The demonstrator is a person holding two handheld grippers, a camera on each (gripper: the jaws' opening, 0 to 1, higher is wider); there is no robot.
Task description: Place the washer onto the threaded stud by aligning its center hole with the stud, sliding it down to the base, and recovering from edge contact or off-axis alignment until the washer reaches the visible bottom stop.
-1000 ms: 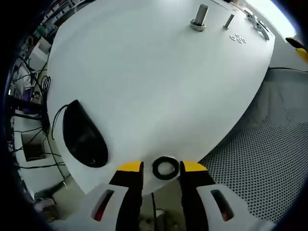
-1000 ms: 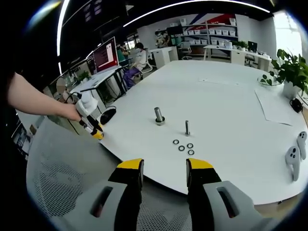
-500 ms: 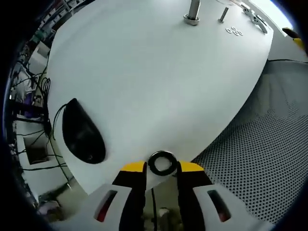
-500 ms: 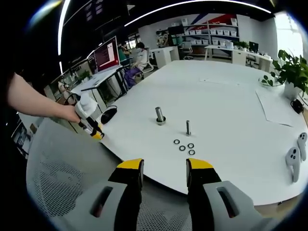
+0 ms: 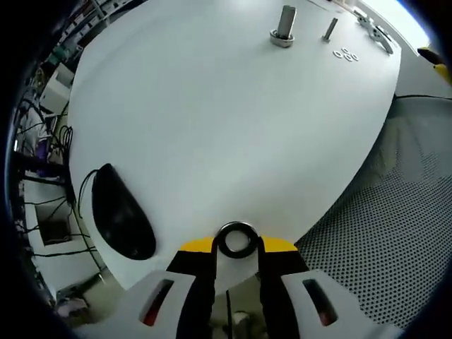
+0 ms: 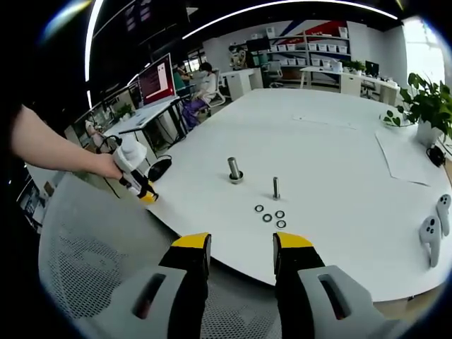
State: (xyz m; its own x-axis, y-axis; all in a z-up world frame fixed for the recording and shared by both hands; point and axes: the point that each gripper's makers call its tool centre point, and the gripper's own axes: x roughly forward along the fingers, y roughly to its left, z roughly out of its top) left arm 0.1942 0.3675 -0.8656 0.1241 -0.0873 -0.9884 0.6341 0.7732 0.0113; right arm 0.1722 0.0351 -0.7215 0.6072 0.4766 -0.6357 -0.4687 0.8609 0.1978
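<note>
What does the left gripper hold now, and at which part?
The left gripper holds the washer, clamped by its outer rim between the yellow tips.

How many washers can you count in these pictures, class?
4: one washer between the left gripper jaws, three loose washers lying on the table near the thin stud.

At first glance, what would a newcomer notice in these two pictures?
The dark washer pinched between the left gripper at the near table edge. Farther along the white table stand a thick stud and a thin stud, with small washers beside them.
</note>
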